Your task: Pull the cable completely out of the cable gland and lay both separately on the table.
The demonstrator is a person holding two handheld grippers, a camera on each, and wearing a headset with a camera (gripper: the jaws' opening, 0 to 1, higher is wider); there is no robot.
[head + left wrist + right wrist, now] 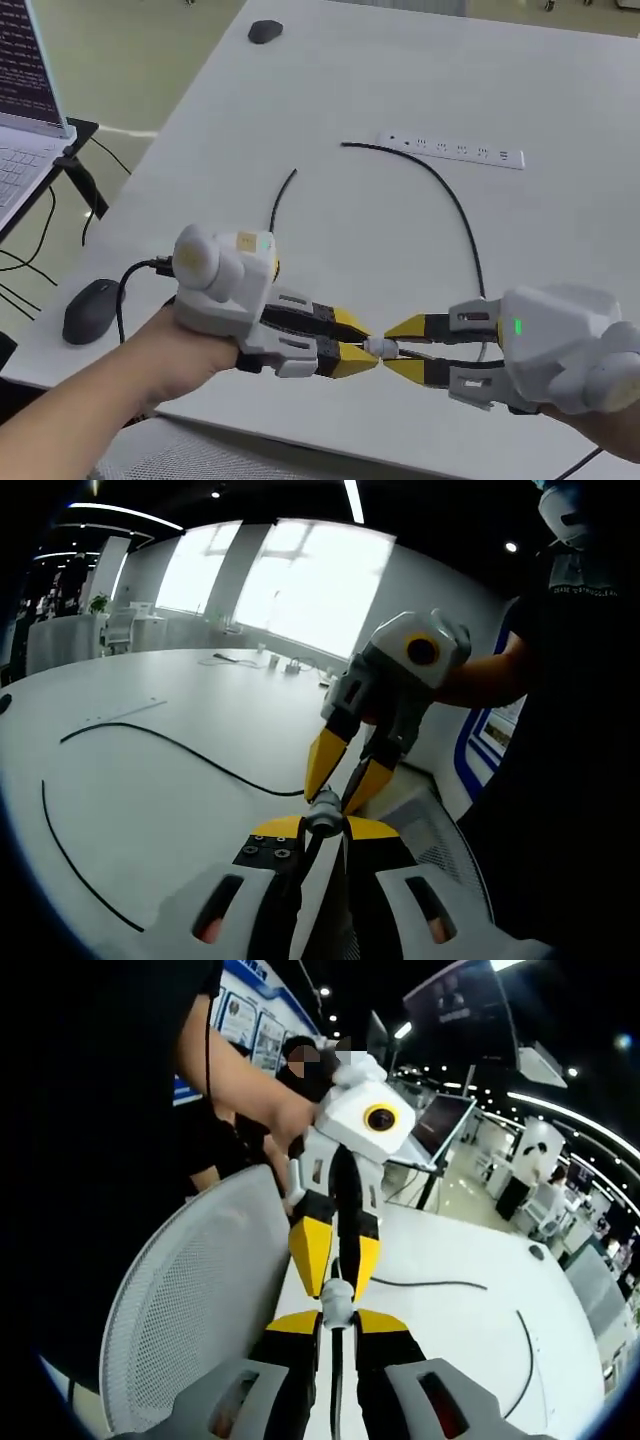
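A small white cable gland (380,348) hangs above the table's near edge between two grippers that meet tip to tip. My left gripper (366,352) is shut on the gland (323,814). My right gripper (393,351) faces it, jaws closed on the black cable (462,215) right behind the gland (337,1300). The cable runs back between the right jaws (335,1365), then arcs across the table toward the power strip. In the left gripper view the right gripper (335,785) comes down from above. In the right gripper view the left gripper (335,1282) points down at the gland.
A white power strip (450,150) lies at the far side. A second, shorter black cable (281,200) lies mid-table. Two dark mice (265,32) (90,308) sit at the far and left edges. A laptop (25,110) stands left. A mesh chair back (190,1290) is below the grippers.
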